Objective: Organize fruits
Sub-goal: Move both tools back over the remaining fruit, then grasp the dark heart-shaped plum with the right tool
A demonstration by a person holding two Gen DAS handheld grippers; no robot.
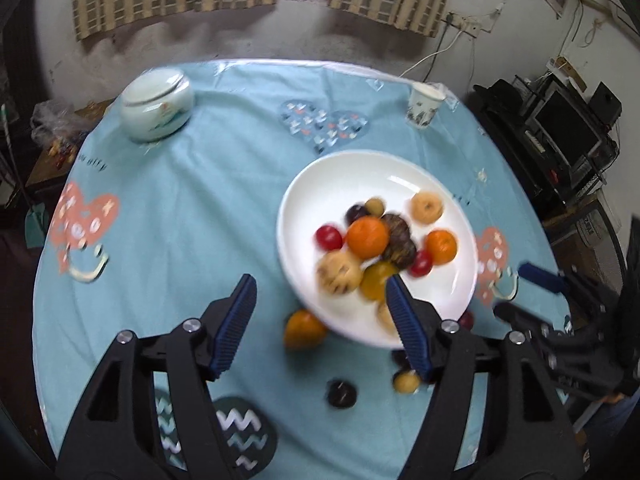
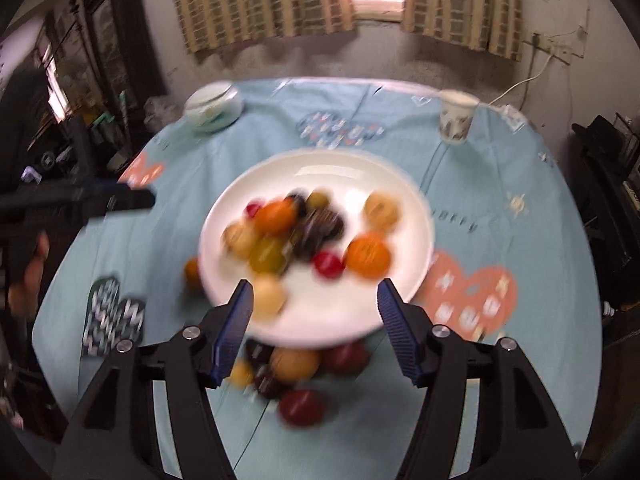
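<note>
A white plate (image 1: 344, 184) (image 2: 320, 168) on the blue tablecloth holds several small fruits: oranges (image 1: 367, 237), red ones (image 1: 329, 237), dark and yellow ones. Loose fruits lie on the cloth near its front rim: an orange (image 1: 304, 329), a dark fruit (image 1: 341, 393), a small yellow one (image 1: 406, 382), and in the right wrist view a tan fruit (image 2: 295, 364) and a red fruit (image 2: 301, 407). My left gripper (image 1: 322, 292) hangs open above the loose orange. My right gripper (image 2: 314, 300) is open over the plate's near rim, empty. Both views are blurred.
A pale lidded jar (image 1: 157, 106) (image 2: 214, 107) stands at the back left of the round table, a paper cup (image 1: 424, 105) (image 2: 456, 116) at the back right. The other gripper (image 1: 540, 276) (image 2: 120, 199) shows at each view's side. Dark shelving (image 1: 560, 128) stands right of the table.
</note>
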